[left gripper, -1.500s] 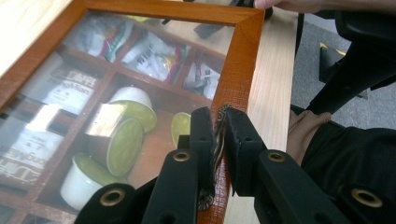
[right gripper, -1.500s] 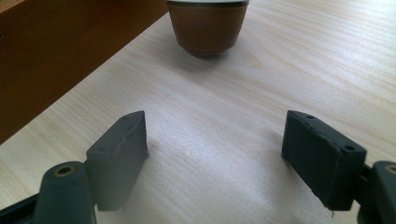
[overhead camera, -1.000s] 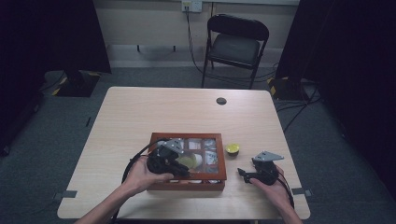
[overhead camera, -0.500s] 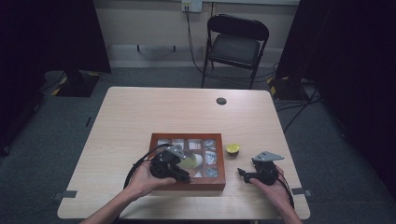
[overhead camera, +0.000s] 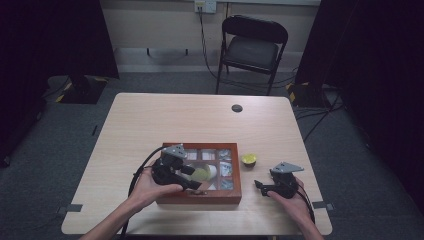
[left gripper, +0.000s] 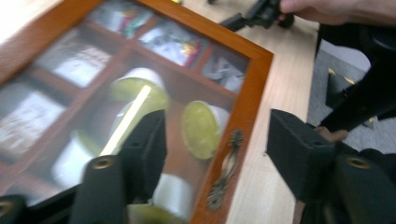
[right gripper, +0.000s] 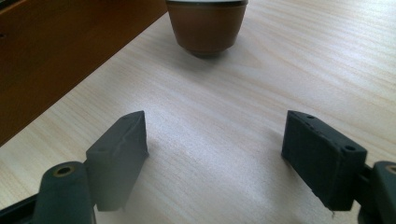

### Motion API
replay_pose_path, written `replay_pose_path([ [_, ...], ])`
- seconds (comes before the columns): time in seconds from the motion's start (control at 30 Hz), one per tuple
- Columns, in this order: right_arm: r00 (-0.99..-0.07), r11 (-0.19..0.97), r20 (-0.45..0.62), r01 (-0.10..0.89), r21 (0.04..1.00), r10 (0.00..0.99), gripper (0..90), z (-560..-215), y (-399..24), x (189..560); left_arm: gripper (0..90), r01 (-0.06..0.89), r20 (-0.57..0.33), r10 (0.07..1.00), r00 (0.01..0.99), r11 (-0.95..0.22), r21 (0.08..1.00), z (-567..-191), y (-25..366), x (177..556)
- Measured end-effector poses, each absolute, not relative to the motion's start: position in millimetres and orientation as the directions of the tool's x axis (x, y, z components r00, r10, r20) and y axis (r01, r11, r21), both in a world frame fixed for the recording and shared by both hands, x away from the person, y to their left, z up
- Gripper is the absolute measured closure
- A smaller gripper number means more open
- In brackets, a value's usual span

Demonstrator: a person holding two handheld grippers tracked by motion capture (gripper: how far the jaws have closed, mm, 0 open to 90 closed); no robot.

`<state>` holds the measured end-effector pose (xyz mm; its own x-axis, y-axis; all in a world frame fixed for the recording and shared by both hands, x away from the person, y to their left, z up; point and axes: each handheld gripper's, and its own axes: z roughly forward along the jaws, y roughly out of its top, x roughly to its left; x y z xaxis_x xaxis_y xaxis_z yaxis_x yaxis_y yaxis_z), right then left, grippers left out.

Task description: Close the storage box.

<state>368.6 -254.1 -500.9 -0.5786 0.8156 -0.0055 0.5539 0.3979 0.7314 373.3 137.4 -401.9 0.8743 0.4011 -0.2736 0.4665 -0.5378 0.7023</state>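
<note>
Two claws work at a pale wooden worktop (overhead camera: 150, 120) beside a reddish wooden box (overhead camera: 198, 196) with a glass lid and a small metal handle (left gripper: 225, 170) on its front edge. The left claw (overhead camera: 192, 179) hovers over the lid near the box's front; in the left gripper view its jaws have just been opening and now stand wide apart, one over the glass and the other out past the front rim, with the handle and frame between them but nothing gripped.

Under the glass, wooden dividers split the box into compartments. The far ones hold pale packets, too blurred to identify. Nearer the front lie small capsules, among them one with a yellow-green lid (left gripper: 201, 129) just behind the handle and a second (left gripper: 140, 91) beside it; further white-sided capsules lie in the compartments close to the left claw's jaw.

One more capsule (overhead camera: 249, 159), yellow-green on top, stands upright on the worktop just beside the box's right wall, outside it. The right gripper view shows its brown cup (right gripper: 206, 25) straight ahead of the right claw (overhead camera: 261, 186), which rests low on the worktop, jaws spread and empty, near the capsule and apart from it. A folding chair (overhead camera: 252, 47) stands beyond the worktop.
</note>
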Motion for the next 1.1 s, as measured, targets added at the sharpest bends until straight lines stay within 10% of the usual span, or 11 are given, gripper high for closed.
replay_pose_path([
  [0.53,-0.578,0.398,-0.006,0.554,0.731,0.816,21.7,-501,-254,369,25.9,0.514,-0.227,0.564,0.794,-0.425,0.745,-404,202,367],
  [1.1,-0.578,0.397,-0.005,0.555,0.731,0.816,21.6,-501,-254,369,22.0,0.697,-0.187,0.777,0.601,-0.396,0.598,-458,288,380],
])
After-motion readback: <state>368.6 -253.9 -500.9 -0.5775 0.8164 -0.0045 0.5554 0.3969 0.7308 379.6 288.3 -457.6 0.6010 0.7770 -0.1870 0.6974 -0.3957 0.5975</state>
